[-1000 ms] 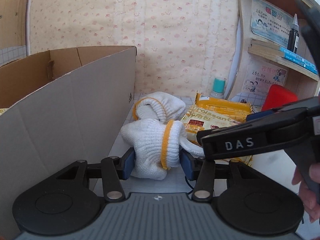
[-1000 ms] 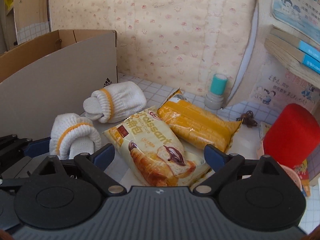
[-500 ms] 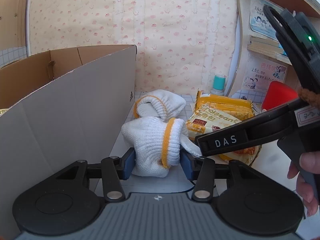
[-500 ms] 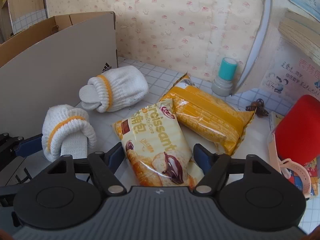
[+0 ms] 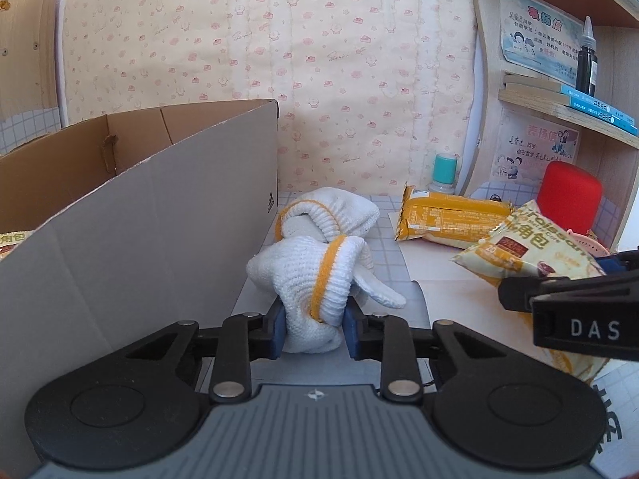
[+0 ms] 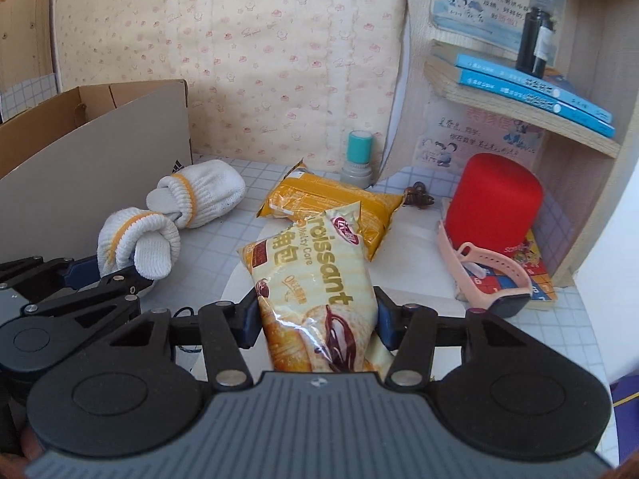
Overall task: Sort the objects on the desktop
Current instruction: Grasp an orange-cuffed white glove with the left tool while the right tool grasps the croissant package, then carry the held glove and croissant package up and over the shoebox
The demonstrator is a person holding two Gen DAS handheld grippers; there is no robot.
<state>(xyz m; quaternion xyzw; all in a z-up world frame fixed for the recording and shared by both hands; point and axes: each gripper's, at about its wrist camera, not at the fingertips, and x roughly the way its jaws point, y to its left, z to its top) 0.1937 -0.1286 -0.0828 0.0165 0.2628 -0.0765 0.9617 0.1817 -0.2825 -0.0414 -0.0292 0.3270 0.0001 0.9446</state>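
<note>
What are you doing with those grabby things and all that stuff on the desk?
A person is tidying the desk with two grabbers. The left hand-held gripper is squeezing a rolled white glove next to the cardboard box. The right hand-held gripper is clamped on a croissant packet. A second glove, an orange snack packet and a red cup are on the desk, not held by anything.

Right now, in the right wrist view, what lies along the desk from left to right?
Cardboard box → gloves → croissant pack → red cylinder → pink watch.
</note>
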